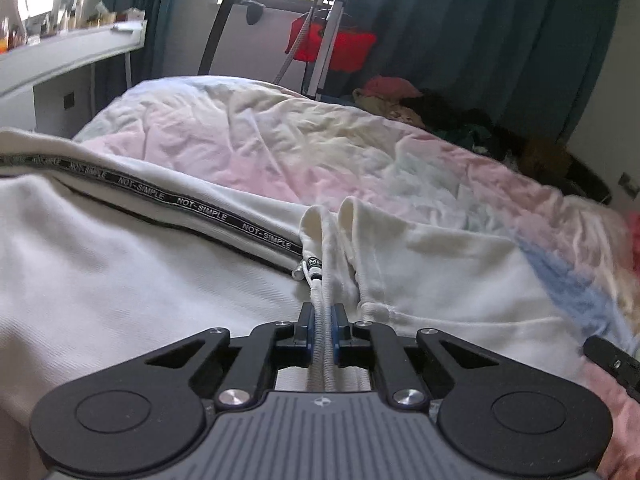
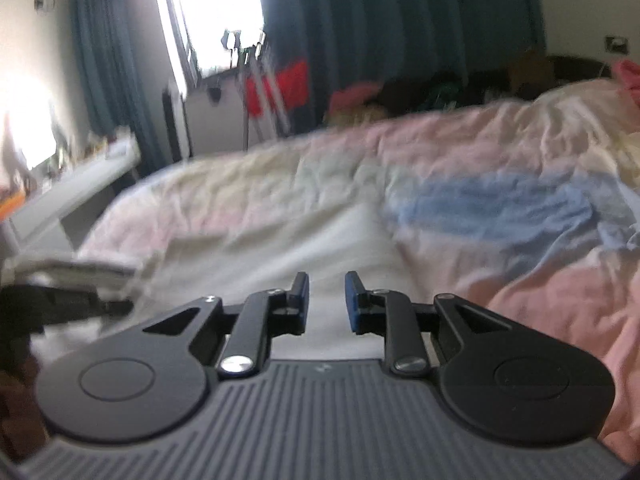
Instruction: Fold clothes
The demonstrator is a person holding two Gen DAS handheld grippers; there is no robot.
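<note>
A: Left view. Where does the garment lie from my left hand-held gripper [image 1: 322, 330]?

B: Directly ahead and under it. The white garment [image 1: 120, 264] is spread on the bed [image 1: 248, 136], and the left hand-held gripper is pinched onto a white drawcord [image 1: 323, 320] that runs straight out between its fingers to the bunched edge just beyond the tips.

A: And the long axis?

B: I read it from the black "NOT-SIMPLE" tape [image 1: 192, 208], which runs from the far left down to a point just ahead of the fingertips. So the cloth extends mostly leftward and away from that grip, with a shorter part to the right.

A: Right view. State of my right hand-held gripper [image 2: 327, 300]?

B: Its jaws stand apart, with nothing between them. It hovers above pale cloth [image 2: 328, 240]; the picture is blurred, so I cannot tell whether it touches.

A: Which hand is nearer the work?

B: The left, since it already holds the cord. The right sits just beside it: the left view catches a black finger [image 1: 612, 360] at its right edge. I judge the right should take the edge to the right of the cord, so both grips share one line across the long axis.
</note>
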